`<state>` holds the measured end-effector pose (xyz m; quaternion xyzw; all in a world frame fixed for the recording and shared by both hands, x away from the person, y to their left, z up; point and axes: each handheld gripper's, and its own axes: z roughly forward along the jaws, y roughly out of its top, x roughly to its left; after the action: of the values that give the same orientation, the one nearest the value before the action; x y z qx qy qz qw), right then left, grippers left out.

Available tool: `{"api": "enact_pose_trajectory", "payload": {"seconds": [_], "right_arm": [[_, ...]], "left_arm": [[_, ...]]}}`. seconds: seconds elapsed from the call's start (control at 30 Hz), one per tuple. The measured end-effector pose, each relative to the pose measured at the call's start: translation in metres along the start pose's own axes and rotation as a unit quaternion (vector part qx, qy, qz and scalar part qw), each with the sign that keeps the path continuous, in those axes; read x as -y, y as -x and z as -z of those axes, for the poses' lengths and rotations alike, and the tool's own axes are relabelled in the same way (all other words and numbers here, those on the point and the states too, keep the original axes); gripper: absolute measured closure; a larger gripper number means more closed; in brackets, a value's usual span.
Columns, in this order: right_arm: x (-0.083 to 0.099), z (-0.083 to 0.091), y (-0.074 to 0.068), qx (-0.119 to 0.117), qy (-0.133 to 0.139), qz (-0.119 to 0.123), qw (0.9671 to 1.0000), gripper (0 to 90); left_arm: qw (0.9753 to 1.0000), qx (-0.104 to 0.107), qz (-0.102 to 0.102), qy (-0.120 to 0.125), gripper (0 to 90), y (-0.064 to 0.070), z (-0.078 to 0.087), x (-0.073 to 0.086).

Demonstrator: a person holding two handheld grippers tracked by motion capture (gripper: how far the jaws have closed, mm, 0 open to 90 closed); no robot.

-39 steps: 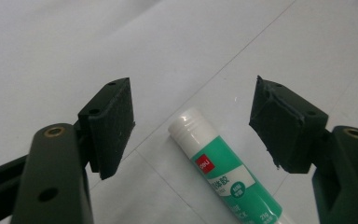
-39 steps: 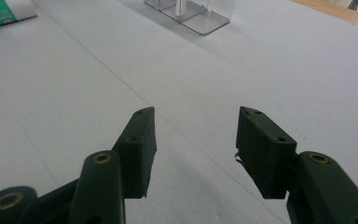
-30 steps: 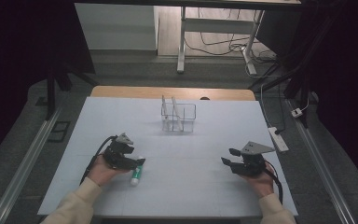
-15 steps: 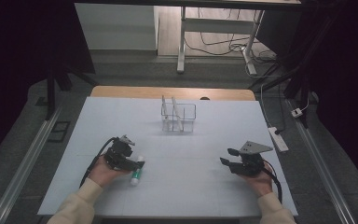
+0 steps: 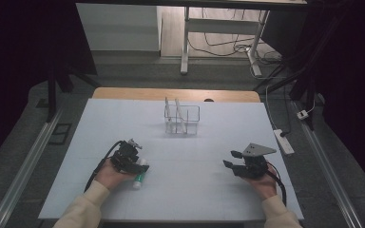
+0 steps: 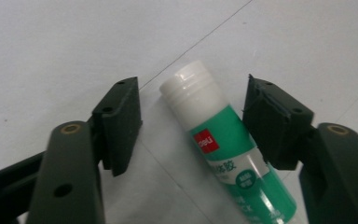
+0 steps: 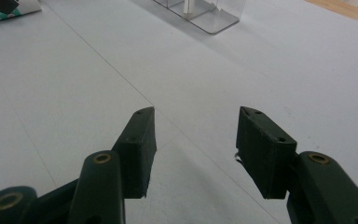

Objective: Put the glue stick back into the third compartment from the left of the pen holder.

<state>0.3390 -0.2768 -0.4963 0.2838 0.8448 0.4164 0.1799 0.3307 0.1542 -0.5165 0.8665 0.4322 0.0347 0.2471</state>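
The left tongs (image 6: pixel 193 116) hang low over the desk (image 5: pixel 195 190) with their jaws spread wide, one on each side of a glue stick (image 6: pixel 223 144) that lies flat on the white surface. In the left gripper view the stick has a white cap end and a green label with a red mark; the cap end points away from the camera and lies between the two jaw pads. A clear gap shows at the left pad, while the right pad stands just beside the stick; whether it touches cannot be told. In the high view the glue stick (image 5: pixel 139 174) lies at the near left of the desk, partly under the left tongs (image 5: pixel 132 161), which the left hand (image 5: pixel 108 175) holds. The right tongs (image 5: pixel 231 159), held by the right hand (image 5: pixel 261 183), are at the near right, well apart from the stick, with their jaws also spread and nothing between them. In the right gripper view the right tongs (image 7: pixel 196 128) point across bare desk toward a clear holder (image 7: pixel 200 11). That holder (image 5: pixel 181 118) stands near the far middle of the desk, with thin upright items in it that are too small to tell.
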Motion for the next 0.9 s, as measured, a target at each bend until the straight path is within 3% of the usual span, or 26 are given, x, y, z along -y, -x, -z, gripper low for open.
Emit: {"api": "enact_pose_trajectory", "payload": {"seconds": [0.17,0.53,0.9], "right_arm": [[-0.0001,-0.0001,-0.0013,0.005,0.001,0.003,1.0000,47.2],[-0.0024,0.0030,-0.0032,0.012,0.013,0.013,0.9998,48.2],[-0.0022,0.0028,-0.0029,0.015,0.010,0.013,0.9997,48.2]], "left_arm": [[0.9999,0.006,-0.002,-0.008,47.0,0.0026,-0.0039,-0.0027],[0.9998,-0.018,-0.001,-0.009,60.2,0.0046,-0.0053,-0.0055],[0.9995,-0.024,-0.013,-0.013,63.7,0.0053,-0.0051,-0.0064]]}}
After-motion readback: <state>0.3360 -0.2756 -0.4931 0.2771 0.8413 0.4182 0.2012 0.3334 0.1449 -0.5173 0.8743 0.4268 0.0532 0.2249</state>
